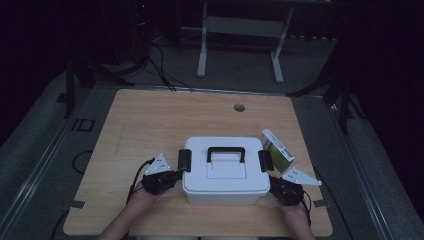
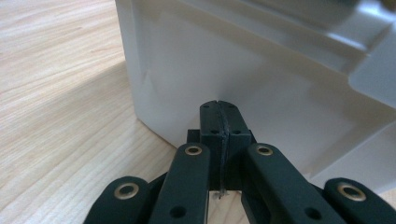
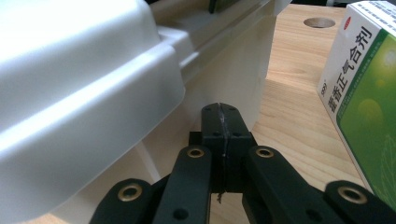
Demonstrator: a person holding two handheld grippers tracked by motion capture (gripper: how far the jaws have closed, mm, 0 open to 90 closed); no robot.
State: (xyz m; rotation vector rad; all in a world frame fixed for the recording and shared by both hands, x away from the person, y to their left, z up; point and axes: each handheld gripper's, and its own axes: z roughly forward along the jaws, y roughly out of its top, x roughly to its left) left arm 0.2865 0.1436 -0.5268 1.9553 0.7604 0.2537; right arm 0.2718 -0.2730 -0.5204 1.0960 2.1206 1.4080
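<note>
A white plastic box with a black handle and two black side latches sits near the front middle of the wooden table. My left gripper is at the box's left wall, jaws shut with nothing between them, tips close to or touching the wall. My right gripper is at the box's right side, under the lid's rim, also shut and empty. A green and white medicine carton lies just right of the box, and its side is close by in the right gripper view.
A round cable hole is in the table's far part. Behind the table stand a white frame and dark stands, with cables on the grey floor. The person's hands come in from the bottom edge.
</note>
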